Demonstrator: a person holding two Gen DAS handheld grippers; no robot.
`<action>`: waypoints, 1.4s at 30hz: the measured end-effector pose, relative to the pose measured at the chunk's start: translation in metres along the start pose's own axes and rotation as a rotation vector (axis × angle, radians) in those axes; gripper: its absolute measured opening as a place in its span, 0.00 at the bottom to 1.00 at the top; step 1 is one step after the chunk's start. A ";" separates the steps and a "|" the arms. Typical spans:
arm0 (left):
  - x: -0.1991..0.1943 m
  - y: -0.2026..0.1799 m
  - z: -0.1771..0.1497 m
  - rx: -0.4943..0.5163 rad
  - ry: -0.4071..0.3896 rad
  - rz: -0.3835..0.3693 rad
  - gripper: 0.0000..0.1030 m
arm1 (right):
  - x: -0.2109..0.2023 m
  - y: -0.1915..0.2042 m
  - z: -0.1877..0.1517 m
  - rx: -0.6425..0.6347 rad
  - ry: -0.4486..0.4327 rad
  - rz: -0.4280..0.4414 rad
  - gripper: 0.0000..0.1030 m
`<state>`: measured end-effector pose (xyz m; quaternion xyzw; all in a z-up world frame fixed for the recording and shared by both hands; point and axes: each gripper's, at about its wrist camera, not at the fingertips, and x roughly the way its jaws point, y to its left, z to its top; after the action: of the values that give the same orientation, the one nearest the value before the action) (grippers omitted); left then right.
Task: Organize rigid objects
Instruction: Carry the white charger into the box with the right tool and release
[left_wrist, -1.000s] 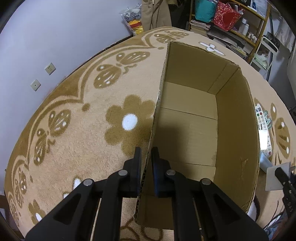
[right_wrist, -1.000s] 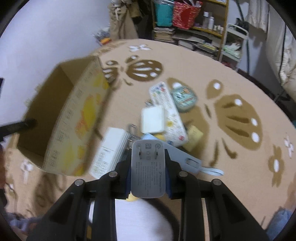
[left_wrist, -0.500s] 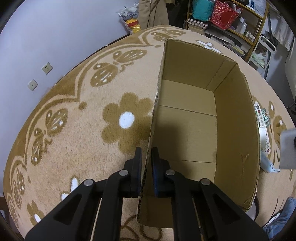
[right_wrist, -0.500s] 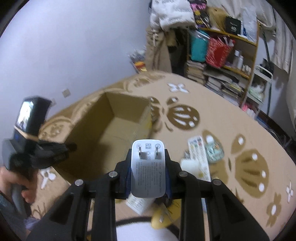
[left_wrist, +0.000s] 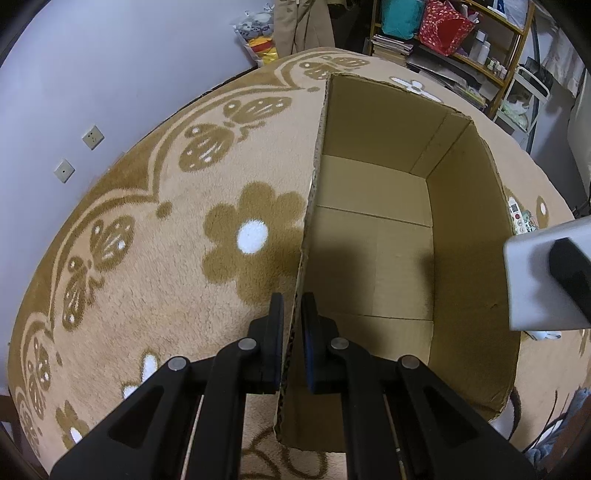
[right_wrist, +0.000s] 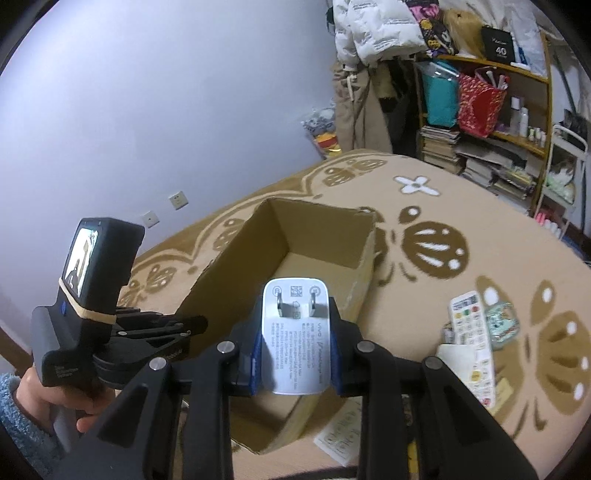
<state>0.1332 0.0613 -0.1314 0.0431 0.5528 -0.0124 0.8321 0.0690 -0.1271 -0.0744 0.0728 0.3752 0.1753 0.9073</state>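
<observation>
Two grippers are at work over the open brown cardboard box (left_wrist: 373, 240) standing on the tan flower-patterned carpet (left_wrist: 166, 236). The left gripper (left_wrist: 293, 314) is nearly closed, pinching the box's left wall at 6 o'clock of its view. The right gripper (right_wrist: 295, 332) clamps the white flat-pin wall charger (right_wrist: 294, 332), prongs facing the camera, held above the box's right rim; a white remote control (right_wrist: 471, 339) lies on the carpet at 3 o'clock.

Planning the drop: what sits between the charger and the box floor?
Nothing: in the right wrist view the charger hangs over the empty cardboard box.
</observation>
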 end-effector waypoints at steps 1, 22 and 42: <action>0.000 0.000 0.000 0.002 0.000 0.002 0.08 | 0.003 0.002 -0.001 -0.005 0.002 0.011 0.29; 0.006 -0.003 0.001 0.003 0.005 0.029 0.09 | 0.046 0.020 -0.016 -0.062 0.097 -0.067 0.29; 0.006 0.002 -0.001 -0.030 0.010 0.008 0.09 | -0.008 -0.020 -0.010 -0.062 0.023 -0.231 0.74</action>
<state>0.1348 0.0636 -0.1367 0.0328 0.5570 -0.0006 0.8299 0.0617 -0.1491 -0.0819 -0.0010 0.3861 0.0819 0.9188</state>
